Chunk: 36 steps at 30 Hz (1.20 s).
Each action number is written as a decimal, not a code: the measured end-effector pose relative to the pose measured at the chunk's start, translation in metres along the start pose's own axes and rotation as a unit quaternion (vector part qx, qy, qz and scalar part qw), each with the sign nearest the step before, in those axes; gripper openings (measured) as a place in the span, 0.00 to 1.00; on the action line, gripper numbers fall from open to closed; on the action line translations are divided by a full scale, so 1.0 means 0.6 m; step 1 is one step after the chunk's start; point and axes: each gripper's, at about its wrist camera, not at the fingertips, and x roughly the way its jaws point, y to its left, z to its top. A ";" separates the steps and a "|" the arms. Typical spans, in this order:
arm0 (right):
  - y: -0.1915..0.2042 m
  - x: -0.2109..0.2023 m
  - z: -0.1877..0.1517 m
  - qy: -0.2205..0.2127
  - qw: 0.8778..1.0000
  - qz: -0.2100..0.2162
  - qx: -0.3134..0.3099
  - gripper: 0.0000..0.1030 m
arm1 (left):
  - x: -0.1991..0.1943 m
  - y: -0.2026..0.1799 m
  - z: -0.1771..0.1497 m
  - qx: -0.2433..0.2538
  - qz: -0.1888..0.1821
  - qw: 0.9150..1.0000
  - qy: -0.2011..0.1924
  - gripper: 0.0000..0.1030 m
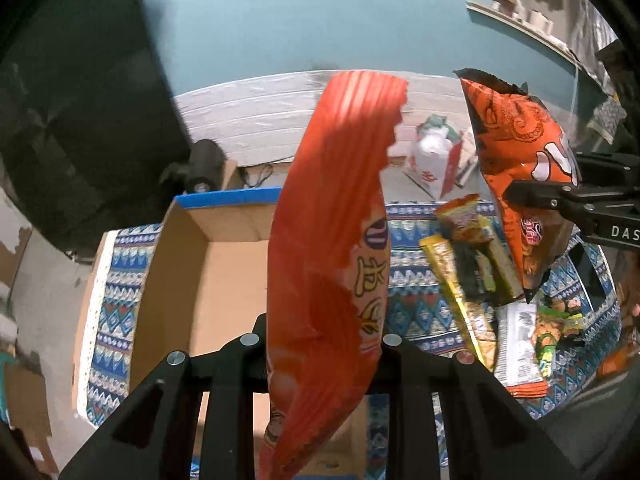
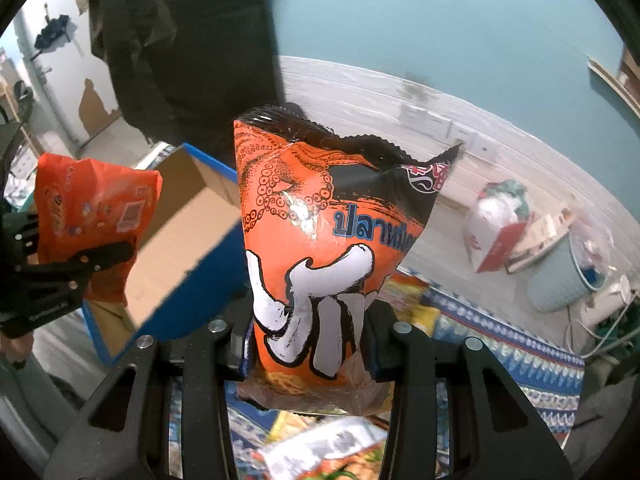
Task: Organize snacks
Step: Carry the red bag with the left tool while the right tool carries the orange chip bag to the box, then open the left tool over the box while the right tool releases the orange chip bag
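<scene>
Snacks are split between the air and the worktop: the left tongs point(image 1: 324, 344) are clenched tight on a tall red snack bag point(image 1: 332, 216), held upright over the open cardboard box point(image 1: 208, 264). The right tongs point(image 2: 308, 336) grip an orange squid-print bag point(image 2: 332, 248) near its lower end, jaws parted only by the bag's thickness. Both bags hang clear of the worktop.

Below lies a patterned blue cloth point(image 1: 412, 280), with the box on its left part and a loose heap of snack packets point(image 1: 480, 264) to the right. Beyond the worktop are a pale plank floor point(image 1: 260, 116) and a teal wall point(image 1: 300, 12).

The left wrist view shows the heap and the inside of the box. Only the right wrist view shows the pale blue bin point(image 2: 560, 276) far right on the floor, beside a white and red paper bag point(image 2: 496, 236), and dark clothing point(image 2: 180, 40) hanging at the far left.
</scene>
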 end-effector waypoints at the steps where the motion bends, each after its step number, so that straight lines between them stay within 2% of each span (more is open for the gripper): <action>1: 0.010 0.005 0.006 0.001 1.000 0.005 -0.003 0.38 | 0.000 0.008 -0.003 -0.004 0.003 1.000 0.000 0.24; 8: 0.080 0.033 0.042 0.002 0.999 0.033 -0.027 0.38 | 0.009 0.071 -0.028 -0.035 0.021 0.999 0.009 0.24; 15: 0.137 0.082 0.067 0.025 0.998 0.048 -0.035 0.38 | 0.025 0.134 -0.051 -0.077 0.029 0.996 0.027 0.24; 16: 0.143 0.087 0.069 0.031 0.999 0.033 -0.027 0.38 | 0.026 0.140 -0.053 -0.081 0.031 0.996 0.029 0.24; 23: 0.189 0.117 0.084 0.046 0.997 0.047 -0.031 0.38 | 0.044 0.164 -0.066 -0.099 0.036 0.993 0.053 0.24; 30: 0.230 0.145 0.097 0.057 0.996 0.062 -0.037 0.38 | 0.055 0.186 -0.076 -0.114 0.056 0.989 0.077 0.39; 32: 0.238 0.153 0.098 0.061 0.995 0.067 -0.038 0.38 | 0.050 0.193 -0.078 -0.120 0.063 0.988 0.076 0.52; 36: 0.251 0.173 0.099 0.071 0.994 0.072 -0.037 0.38 | 0.039 0.202 -0.082 -0.133 0.066 0.986 0.073 0.62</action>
